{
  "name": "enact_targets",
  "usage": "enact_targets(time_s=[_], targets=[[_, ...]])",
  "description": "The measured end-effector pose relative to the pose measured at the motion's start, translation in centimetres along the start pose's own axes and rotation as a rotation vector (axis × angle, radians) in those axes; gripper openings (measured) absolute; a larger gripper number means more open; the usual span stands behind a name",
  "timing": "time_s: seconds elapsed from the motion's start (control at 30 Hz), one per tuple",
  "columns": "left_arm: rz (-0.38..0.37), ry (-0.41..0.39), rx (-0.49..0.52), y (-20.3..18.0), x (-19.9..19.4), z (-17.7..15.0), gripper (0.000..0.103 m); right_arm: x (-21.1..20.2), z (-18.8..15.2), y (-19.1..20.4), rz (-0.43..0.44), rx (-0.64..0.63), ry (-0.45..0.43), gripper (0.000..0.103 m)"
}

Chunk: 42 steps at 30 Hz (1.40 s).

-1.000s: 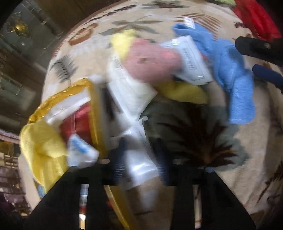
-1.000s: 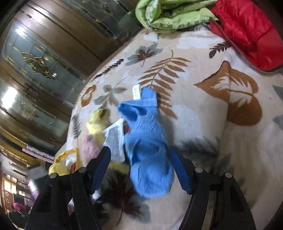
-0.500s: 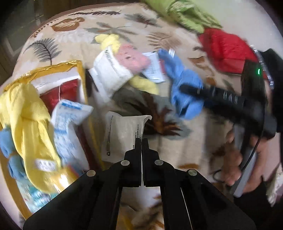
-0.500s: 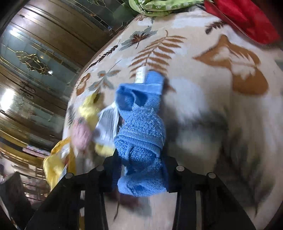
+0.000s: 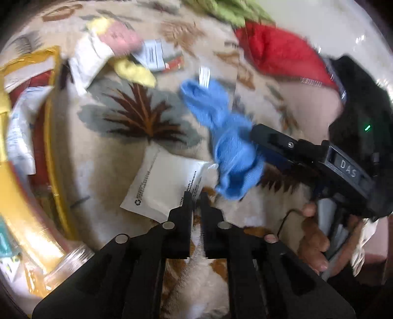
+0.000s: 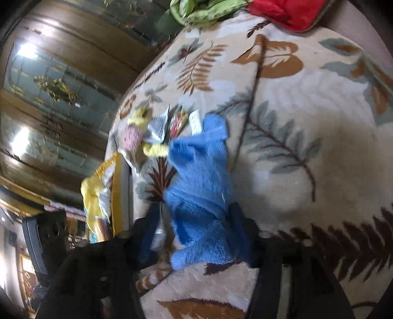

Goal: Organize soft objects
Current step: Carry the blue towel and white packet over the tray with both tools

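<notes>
A blue towel (image 6: 199,193) lies bunched on the leaf-patterned blanket (image 6: 307,137). It sits between the fingers of my right gripper (image 6: 196,225), whose jaws are opening; a gap shows beside the left finger. In the left wrist view the right gripper (image 5: 260,147) reaches into the blue towel (image 5: 228,144) from the right. My left gripper (image 5: 195,196) hovers at the corner of a flat white packet (image 5: 159,186). Its jaws are opening with a narrow gap, and blanket shows through it.
A yellow-rimmed basket (image 5: 52,137) with cloths and packets stands at the left, a glass jar (image 5: 71,260) beside it. Pink and yellow soft things (image 5: 120,39) and packets (image 5: 152,54) lie behind. A red jacket (image 5: 277,56) and green cloth (image 5: 228,9) are further back. A hand (image 5: 314,243) holds the right gripper.
The left gripper shut on the white packet by the basket, carried it out onto the blanket and has now parted. The right gripper squeezed the blue towel, dragged it nearer, then widened again.
</notes>
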<state>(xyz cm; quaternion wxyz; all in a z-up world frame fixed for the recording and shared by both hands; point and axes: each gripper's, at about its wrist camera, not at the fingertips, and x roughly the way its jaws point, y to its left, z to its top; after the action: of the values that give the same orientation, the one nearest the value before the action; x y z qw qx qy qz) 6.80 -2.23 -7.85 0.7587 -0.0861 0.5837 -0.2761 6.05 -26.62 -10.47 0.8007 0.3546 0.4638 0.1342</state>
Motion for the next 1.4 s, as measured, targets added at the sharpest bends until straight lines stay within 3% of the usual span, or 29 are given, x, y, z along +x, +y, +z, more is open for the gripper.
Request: enact_targets(time_s=[0.03,0.07,0.17,0.23,0.33,0.4,0.43,0.57,0.77,0.83,0.9,0.93,0.97,1.03,1.13,1.4], targets=[[0.006,-0.004,0.003,-0.1,-0.2,0.0,0.033,-0.4,0.1,0.0,0.005,0.006,-0.010,0.074],[0.027,-0.026,0.016,-0.4,-0.7,0.3,0.043,-0.5,0.5,0.0,0.007,0.005,-0.010,0.074],[0.070,-0.061,0.025,-0.4,-0.9,1.2,0.055,-0.3,1.1,0.3,0.001,-0.008,-0.013,0.074],[0.113,-0.029,0.008,0.2,0.6,2.0,0.055,0.4,1.0,0.7,-0.005,-0.020,0.001,0.074],[0.216,0.106,-0.012,1.5,3.9,2.6,0.055,1.3,0.8,0.9,-0.023,-0.029,0.023,0.074],[0.239,0.112,0.015,1.1,4.5,2.9,0.061,2.3,0.7,0.9,-0.047,-0.038,0.043,0.074],[0.235,0.107,0.021,0.9,4.5,3.1,0.067,2.7,0.7,0.9,-0.061,-0.037,0.054,0.074],[0.248,0.118,0.067,0.4,5.1,2.7,0.071,3.9,0.8,0.4,-0.100,-0.016,0.102,0.074],[0.140,0.118,0.043,1.5,3.9,1.3,0.070,4.0,0.6,0.6,-0.117,-0.021,0.097,0.074],[0.163,0.109,0.030,1.3,4.2,1.4,0.062,4.0,0.5,0.6,-0.129,-0.020,0.095,0.071],[0.186,0.092,0.040,1.0,4.4,1.2,0.058,4.0,0.4,0.7,-0.159,-0.024,0.091,0.060],[0.187,0.078,0.042,0.9,4.1,1.0,0.045,4.0,0.3,0.6,-0.160,-0.025,0.095,0.051],[0.170,0.062,0.053,0.7,3.6,0.6,0.022,4.0,0.2,0.5,-0.161,-0.021,0.097,0.048],[0.093,0.065,0.020,0.6,3.7,0.3,0.010,3.7,0.0,0.5,-0.172,-0.029,0.091,0.044],[0.075,0.048,0.029,0.4,3.2,-0.7,0.006,2.9,-0.4,1.1,-0.171,-0.047,0.068,0.042],[-0.065,-0.085,-0.029,1.0,-2.3,-2.4,0.000,-1.1,-1.3,3.5,-0.129,-0.124,-0.023,0.041]])
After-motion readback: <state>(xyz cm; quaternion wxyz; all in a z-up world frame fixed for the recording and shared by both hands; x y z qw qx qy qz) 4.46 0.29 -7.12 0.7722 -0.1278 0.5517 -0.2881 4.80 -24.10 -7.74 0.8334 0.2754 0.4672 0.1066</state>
